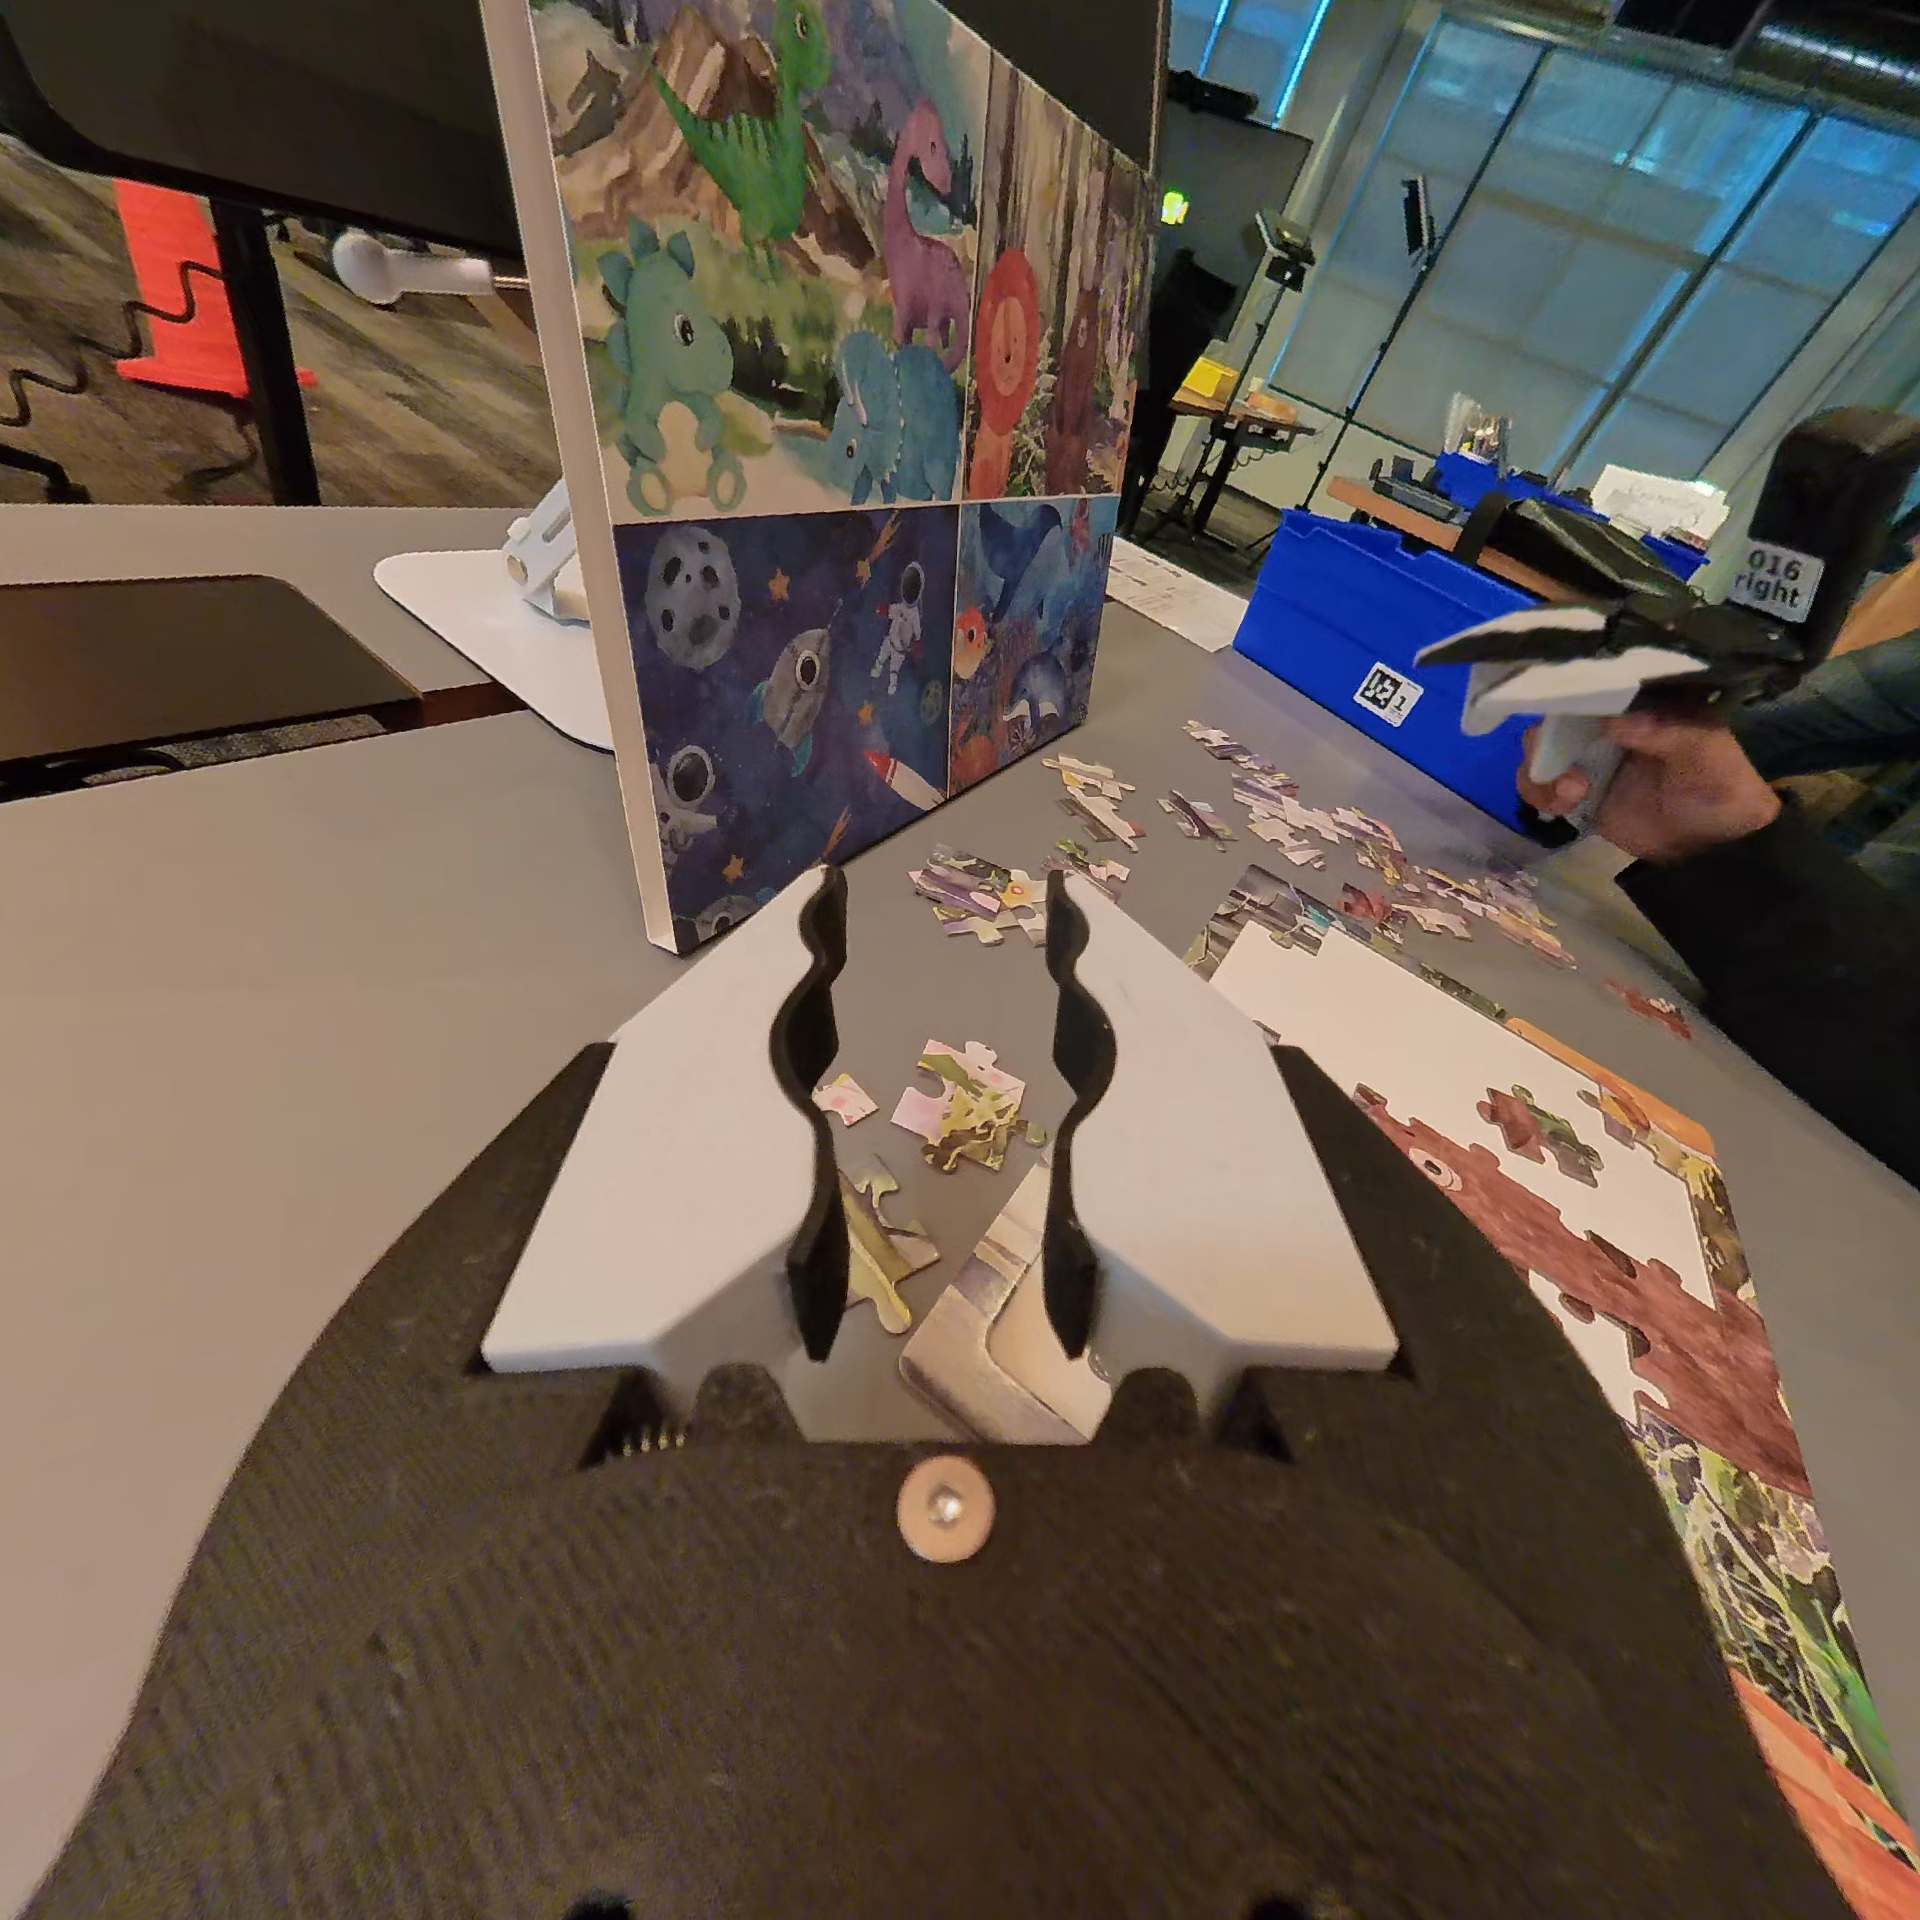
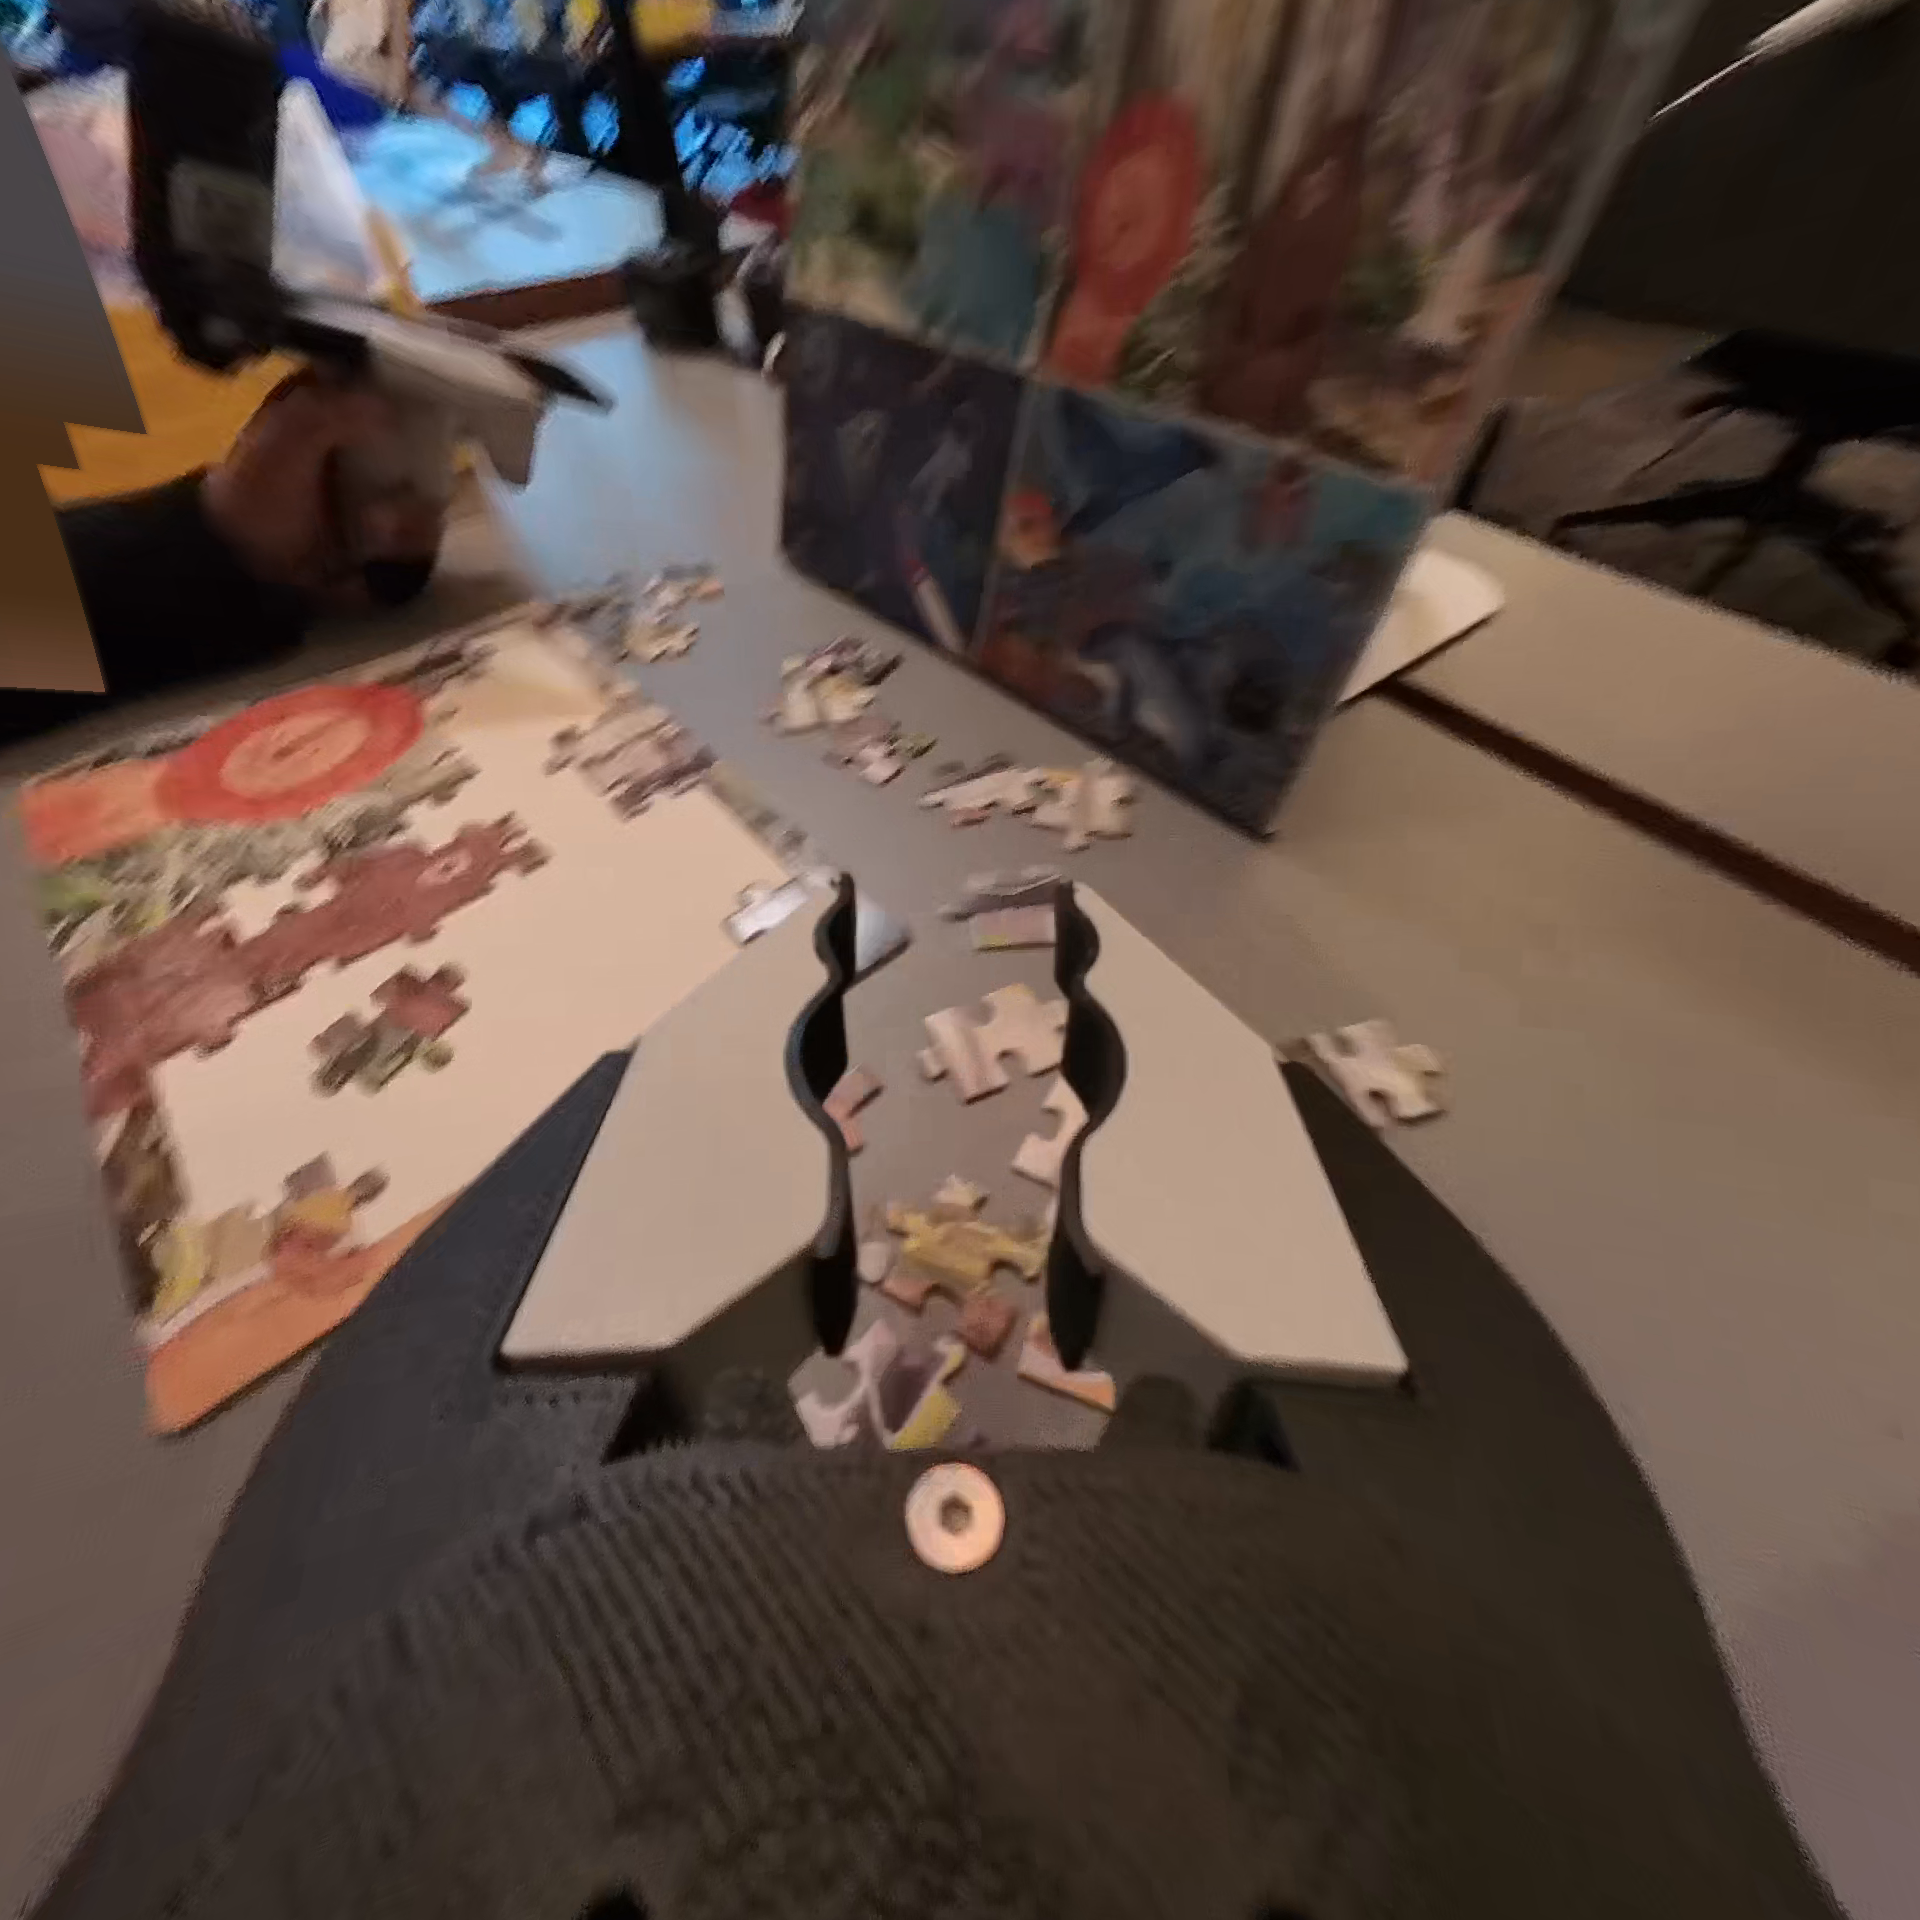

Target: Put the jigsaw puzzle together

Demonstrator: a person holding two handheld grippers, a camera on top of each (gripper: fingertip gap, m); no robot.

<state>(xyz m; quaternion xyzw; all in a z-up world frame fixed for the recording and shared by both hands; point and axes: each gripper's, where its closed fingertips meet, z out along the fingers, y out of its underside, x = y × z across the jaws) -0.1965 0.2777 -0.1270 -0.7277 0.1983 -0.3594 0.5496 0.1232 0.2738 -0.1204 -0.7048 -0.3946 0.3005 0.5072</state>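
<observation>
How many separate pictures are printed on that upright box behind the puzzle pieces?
4. On the box, seen from the left wrist view: dinosaurs top left, lion and bear top right, space scene bottom left, sea creatures bottom right. Its other faces are hidden.

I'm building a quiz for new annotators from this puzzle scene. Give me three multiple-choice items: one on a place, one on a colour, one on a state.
1. Where does the picture box stand?
A. flat on the puzzle board
B. upright on the grey table, behind the loose pieces
C. inside the blue crate

2. What colour is the crate near the right gripper?
A. blue
B. red
C. white

3. How do the jaws of the left gripper stand?
A. shut on a piece
B. open, holding nothing
C. shut on the box

Key: 1 B, it stands on edge beyond the scattered pieces. 2 A, its wall is plainly blue. 3 B, table and pieces show through the gap.
</observation>
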